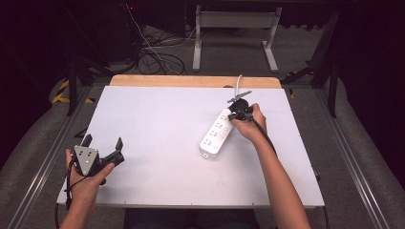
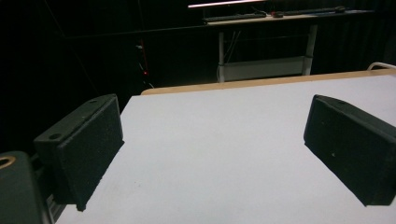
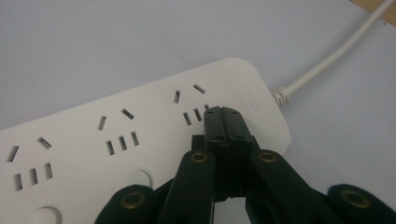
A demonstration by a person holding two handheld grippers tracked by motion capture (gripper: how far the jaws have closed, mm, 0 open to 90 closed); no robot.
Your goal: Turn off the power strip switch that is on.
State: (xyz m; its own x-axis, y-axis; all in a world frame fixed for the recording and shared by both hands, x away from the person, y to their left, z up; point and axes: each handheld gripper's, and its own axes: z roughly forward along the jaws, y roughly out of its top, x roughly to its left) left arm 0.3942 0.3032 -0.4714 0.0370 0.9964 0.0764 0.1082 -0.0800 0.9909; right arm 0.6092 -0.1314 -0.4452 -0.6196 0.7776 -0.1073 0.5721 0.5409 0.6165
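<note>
With jaws pressed together and empty, the right gripper (image 3: 223, 112) should press straight down on the power strip (image 1: 217, 134), lying at 3 o'clock on the surface (image 1: 153, 124), while the left gripper (image 1: 102, 143), jaws apart, waits at 8 o'clock.

Layout: power strip (image 1: 217, 134) on table (image 1: 157, 138), right of centre.

Strip lies diagonally, its cord (image 1: 238, 82) running off the far edge. Right gripper (image 1: 235, 114) sits over the strip's far end, tips by the last socket group. Left gripper (image 1: 104, 142) rests at the near left corner, well apart from the strip.
</note>
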